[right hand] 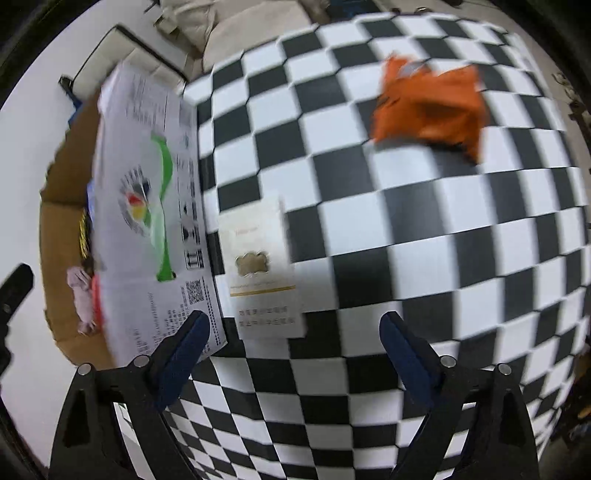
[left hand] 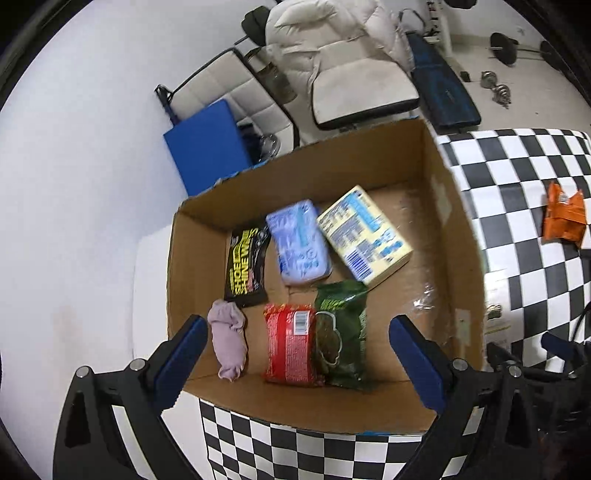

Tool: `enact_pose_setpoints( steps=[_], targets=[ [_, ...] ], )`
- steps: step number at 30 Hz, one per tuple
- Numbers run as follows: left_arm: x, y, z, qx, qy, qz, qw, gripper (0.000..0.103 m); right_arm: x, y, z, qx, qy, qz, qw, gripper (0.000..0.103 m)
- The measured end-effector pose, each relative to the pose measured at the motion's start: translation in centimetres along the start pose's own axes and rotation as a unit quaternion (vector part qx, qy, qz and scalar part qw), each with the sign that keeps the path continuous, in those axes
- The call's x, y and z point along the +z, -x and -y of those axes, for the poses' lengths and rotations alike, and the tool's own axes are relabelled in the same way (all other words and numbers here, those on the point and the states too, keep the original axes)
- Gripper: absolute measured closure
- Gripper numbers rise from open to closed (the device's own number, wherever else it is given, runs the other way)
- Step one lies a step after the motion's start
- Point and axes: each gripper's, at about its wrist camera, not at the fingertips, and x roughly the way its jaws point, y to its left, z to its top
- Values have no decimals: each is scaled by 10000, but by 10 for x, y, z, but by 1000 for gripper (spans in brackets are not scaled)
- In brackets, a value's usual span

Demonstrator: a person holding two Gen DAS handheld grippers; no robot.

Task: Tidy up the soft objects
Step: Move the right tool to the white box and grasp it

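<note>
Left gripper (left hand: pixel 297 354) hangs over the cardboard box (left hand: pixel 454 236), jaws spread wide and gripping nothing. Between its blue pads (left hand: pixel 184 354) the view looks down on a rolled lilac cloth (left hand: pixel 227 341), a red packet (left hand: pixel 291 347) and a dark green packet (left hand: pixel 341 332) lying side by side near the box's front wall. Farther in, a black-and-yellow shoe shine wipes pouch (left hand: pixel 246 267), a pale blue pack (left hand: pixel 298 247) and a yellow pack (left hand: pixel 364 234) lie in a row.

Over to the right gripper (right hand: pixel 293 347): jaws released, wide apart, nothing between them, hovering above the checkered tablecloth (right hand: pixel 424 236). Just ahead of its fingers (right hand: pixel 406 354) lies a small white card packet (right hand: pixel 264 266), right beside the box's printed white outer wall (right hand: pixel 147 206). The crumpled orange wrapper (right hand: pixel 430 107) sits well apart on the cloth, outside the box, blurred.

Beyond the box, a cream puffer jacket (left hand: pixel 325 33) is heaped on a chair.
</note>
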Motion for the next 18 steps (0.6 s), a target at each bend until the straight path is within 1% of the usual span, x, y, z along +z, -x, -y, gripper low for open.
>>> enact_pose_setpoints(
  steps=[1, 3, 4, 7, 9, 10, 12, 14, 15, 16, 17, 18],
  targets=[
    [-1, -1, 0, 6, -5, -27, 10000, 2, -1, -7, -4, -19, 55, -1, 10000, 8],
    [-3, -4, 1, 22, -4, -55, 10000, 2, -1, -14, -5, 207, -28, 60, 9998, 8],
    [-4, -5, 1, 25, -3, -69, 10000, 2, 0, -16, -4, 255, -78, 81, 9996, 8],
    [-8, -10, 5, -18, -25, -183, 9998, 2, 4, -21, 0, 189, -146, 167, 9996, 8],
    [-11, -16, 8, 1, -56, -264, 9996, 2, 4, -25, 1, 223, -182, 148, 9995, 8],
    [-13, -18, 8, -5, -55, -302, 9995, 2, 3, -24, 1, 205, -136, 227, 9994, 8],
    [-15, -23, 7, -40, -37, -407, 9992, 2, 2, -25, -2, 155, -40, 240, 9996, 9],
    [-18, -27, 8, -78, -26, -476, 9988, 2, -3, -28, -5, -99, 192, 271, 9994, 12],
    [-18, -27, 8, -85, -32, -486, 9988, 2, -5, -29, -11, -357, 398, 271, 9982, 18],
    [-18, -28, 7, -85, -32, -491, 9988, 2, -9, -31, -17, -685, 631, 283, 9953, 27],
    [-18, -27, 7, -85, -21, -495, 9987, 2, -14, -32, -21, -985, 854, 331, 9909, 28],
    [-18, -27, 5, -115, 10, -495, 9987, 2, -17, -31, -19, -1056, 875, 370, 9899, 28]
  ],
)
